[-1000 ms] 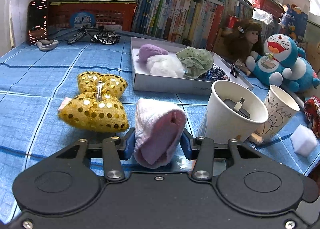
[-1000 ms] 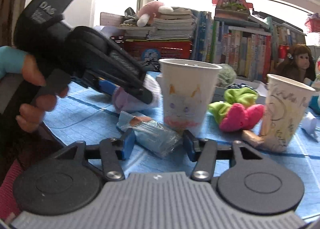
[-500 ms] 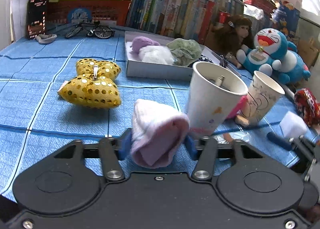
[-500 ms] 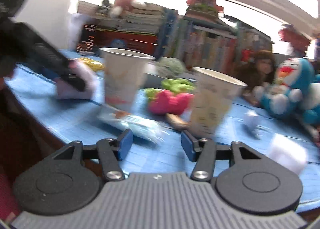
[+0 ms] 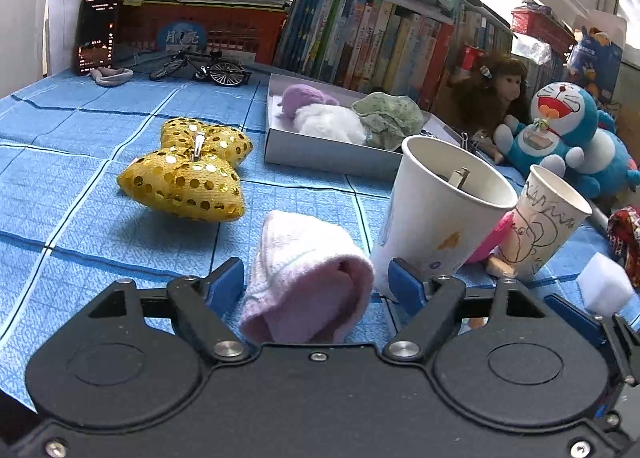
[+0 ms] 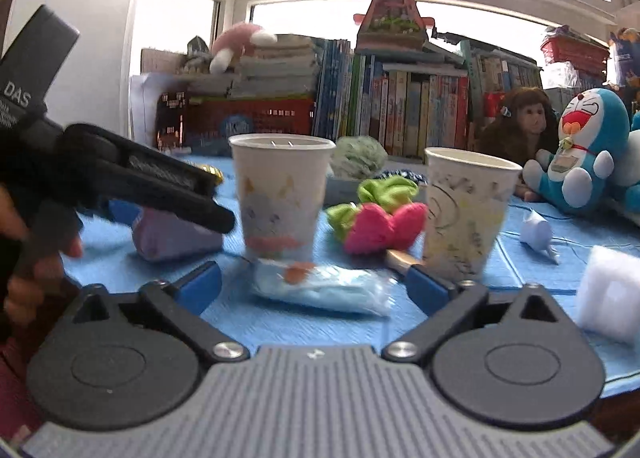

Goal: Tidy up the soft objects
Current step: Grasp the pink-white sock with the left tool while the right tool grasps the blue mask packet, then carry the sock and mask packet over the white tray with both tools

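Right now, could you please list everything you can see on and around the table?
Rolled sock: one, pink, between the left tool's pads, untouched.
Wrapped packet: one, pale blue, between the right tool's pads.
Paper cups: two, white, upright.
Sequin bow: one, gold, left.
Tray: one, grey, holding purple, white and green soft things.
Plush bow: one, pink, between the cups.
Scrunchie: one, lime, behind it.
Foam block: one, white, right.
Cat plush: one, blue, right.
Monkey plush: one, brown, beside it.
Toy bicycle: one, black, back.
Books: many, back.
Left tool: opening.
Right tool: opening.
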`<state>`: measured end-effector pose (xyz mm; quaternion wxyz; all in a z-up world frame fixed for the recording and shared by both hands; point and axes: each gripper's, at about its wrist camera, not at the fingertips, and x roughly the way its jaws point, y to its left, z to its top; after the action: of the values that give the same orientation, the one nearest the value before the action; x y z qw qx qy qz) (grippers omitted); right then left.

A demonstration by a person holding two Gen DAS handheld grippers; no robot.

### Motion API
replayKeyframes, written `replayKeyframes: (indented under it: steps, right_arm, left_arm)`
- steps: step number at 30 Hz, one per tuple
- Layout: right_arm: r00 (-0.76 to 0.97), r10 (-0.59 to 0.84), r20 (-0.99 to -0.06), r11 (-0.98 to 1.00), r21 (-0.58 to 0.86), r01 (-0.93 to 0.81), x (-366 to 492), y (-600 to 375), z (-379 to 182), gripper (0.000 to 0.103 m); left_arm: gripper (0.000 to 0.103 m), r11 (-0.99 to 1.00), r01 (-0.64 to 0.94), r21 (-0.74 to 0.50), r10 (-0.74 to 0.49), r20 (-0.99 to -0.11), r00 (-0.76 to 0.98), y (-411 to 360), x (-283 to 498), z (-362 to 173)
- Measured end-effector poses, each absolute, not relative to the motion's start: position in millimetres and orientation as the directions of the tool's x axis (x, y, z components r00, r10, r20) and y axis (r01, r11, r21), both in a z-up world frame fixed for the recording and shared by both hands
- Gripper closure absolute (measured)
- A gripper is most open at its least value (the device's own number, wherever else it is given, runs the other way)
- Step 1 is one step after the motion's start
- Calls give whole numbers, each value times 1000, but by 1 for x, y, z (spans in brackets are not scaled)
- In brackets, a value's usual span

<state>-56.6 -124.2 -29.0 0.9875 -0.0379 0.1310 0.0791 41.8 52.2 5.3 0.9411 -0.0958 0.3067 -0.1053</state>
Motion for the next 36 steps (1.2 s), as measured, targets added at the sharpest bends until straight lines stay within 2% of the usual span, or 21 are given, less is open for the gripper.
replayKeyframes:
  steps: [8,10,11,13,15,17,25,36]
  right_arm:
    - [958,46,-284,999,32,-39,-42,-125,-35,0]
    - [954,43,-296,999,24,-37,-38,-123,-37,0]
    - [952,42,-305,999,21,-37,-37,-121,-37,1]
    - [941,41,-336,999,16,-38,-33,-120,-39,11]
    - [938,51,-342,999,13,-50,-33,-120,-40,19]
    - [937,65,-345,998,19,-62,-34,-123,-39,22]
    - [941,108,-320,994,7,-111,-52,-139,-13,22]
    - [969,109,-220,993,-9,-114,-57,-161,60,22]
  left_arm:
    - [37,955,133,-264,-264,-560,785,61,40,6]
    - [47,961,132,-245,-251,-563,787,60,40,4]
    - [48,963,129,-236,-244,-562,790,59,39,4]
    - [56,962,136,-235,-248,-559,791,58,37,4]
    - [57,965,131,-228,-239,-557,796,56,35,5]
    - [58,969,135,-208,-230,-556,799,54,32,7]
    - [61,966,121,-227,-223,-502,836,63,23,36]
    - [61,963,165,-211,-244,-438,865,65,33,91]
